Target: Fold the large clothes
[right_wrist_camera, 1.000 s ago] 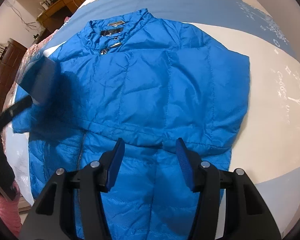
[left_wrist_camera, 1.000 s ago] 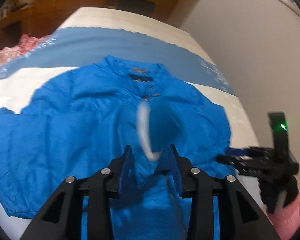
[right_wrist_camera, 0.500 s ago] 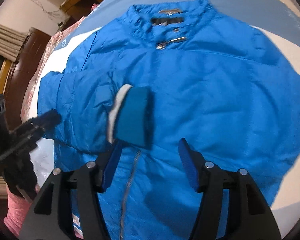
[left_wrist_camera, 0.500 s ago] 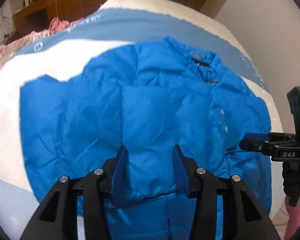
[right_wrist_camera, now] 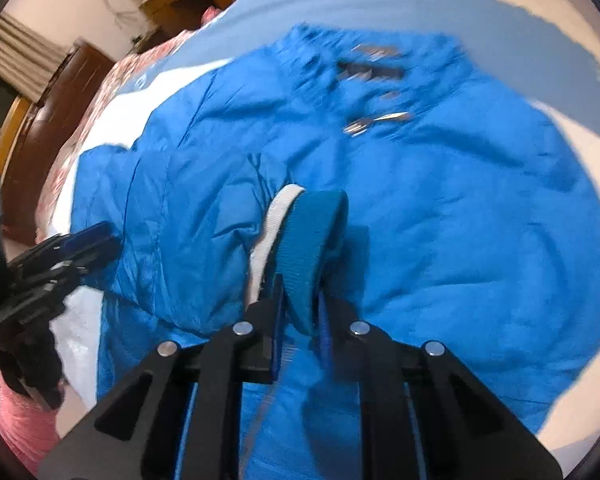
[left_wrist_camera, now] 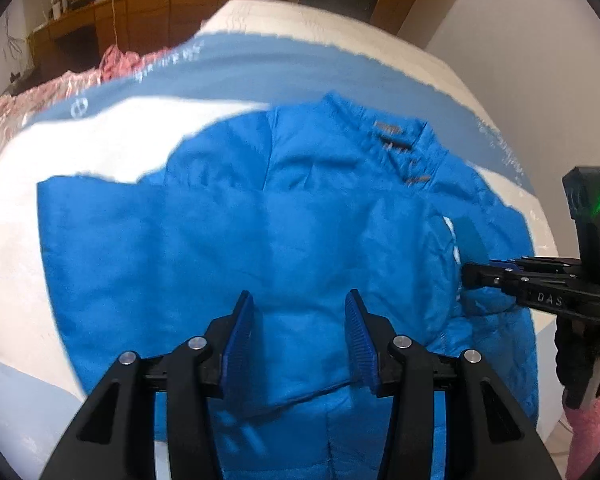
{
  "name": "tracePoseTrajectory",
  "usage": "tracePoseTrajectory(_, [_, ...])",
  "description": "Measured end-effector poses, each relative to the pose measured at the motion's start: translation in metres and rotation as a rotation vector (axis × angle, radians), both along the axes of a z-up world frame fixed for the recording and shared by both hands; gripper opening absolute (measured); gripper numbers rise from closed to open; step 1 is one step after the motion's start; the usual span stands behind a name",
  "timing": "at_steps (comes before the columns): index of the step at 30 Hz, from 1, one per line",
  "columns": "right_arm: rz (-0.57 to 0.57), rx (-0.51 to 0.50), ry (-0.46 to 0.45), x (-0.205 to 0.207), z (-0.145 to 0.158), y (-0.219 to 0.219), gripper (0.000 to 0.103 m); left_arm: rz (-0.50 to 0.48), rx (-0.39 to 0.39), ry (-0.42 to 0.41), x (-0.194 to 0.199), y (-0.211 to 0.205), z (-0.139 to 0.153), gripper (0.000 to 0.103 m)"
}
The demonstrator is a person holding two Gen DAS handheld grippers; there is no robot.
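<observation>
A bright blue padded jacket (left_wrist_camera: pixel 292 232) lies front up on a bed, collar at the far end, both sleeves folded across the chest. My left gripper (left_wrist_camera: pixel 296 336) is open and empty above the jacket's lower left part. My right gripper (right_wrist_camera: pixel 300 304) is shut on the teal sleeve cuff (right_wrist_camera: pixel 312 240) with its white lining, holding it over the middle of the jacket (right_wrist_camera: pixel 460 208). The right gripper also shows in the left wrist view (left_wrist_camera: pixel 476 272), at the jacket's right side. The left gripper shows in the right wrist view (right_wrist_camera: pixel 96 236), at the left.
The bed (left_wrist_camera: pixel 100 140) has a white and grey-blue cover. A pink patterned blanket (left_wrist_camera: pixel 28 96) lies at the far left. Wooden cabinets (left_wrist_camera: pixel 180 0) stand behind the bed. A pale wall (left_wrist_camera: pixel 540 60) runs close along its right side.
The left gripper let go of the sleeve cuff and swung left, open. The right gripper moved left and closed on that cuff over the jacket's middle.
</observation>
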State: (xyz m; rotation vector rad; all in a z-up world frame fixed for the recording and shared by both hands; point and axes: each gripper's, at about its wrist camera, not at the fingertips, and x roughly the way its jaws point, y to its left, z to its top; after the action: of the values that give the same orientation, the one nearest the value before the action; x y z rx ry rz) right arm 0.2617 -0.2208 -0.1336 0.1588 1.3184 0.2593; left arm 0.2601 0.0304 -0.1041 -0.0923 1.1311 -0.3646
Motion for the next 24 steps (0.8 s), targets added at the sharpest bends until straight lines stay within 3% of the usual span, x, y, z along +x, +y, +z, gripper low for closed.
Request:
tracePoseTrajectory(5, [-0.126, -0.123, -0.020, -0.013, 0.014, -0.065, 0.013, 0.002, -0.002, -0.058, 0.006, 0.000, 0.019, 0.047])
tracePoseTrajectory(10, [-0.267, -0.167, 0.010, -0.031, 0.014, -0.138, 0.013, 0.002, 0.033, -0.049, 0.018, -0.007, 0.008, 0.047])
tracePoseTrajectory(20, [-0.317, -0.191, 0.067, -0.039, -0.025, -0.159, 0.014, -0.019, 0.141, 0.031, 0.037, -0.026, -0.053, 0.048])
tracePoseTrajectory(24, [-0.346, -0.188, 0.039, -0.042, -0.006, -0.165, 0.024, -0.017, 0.140, 0.035, 0.037, -0.022, -0.044, 0.048])
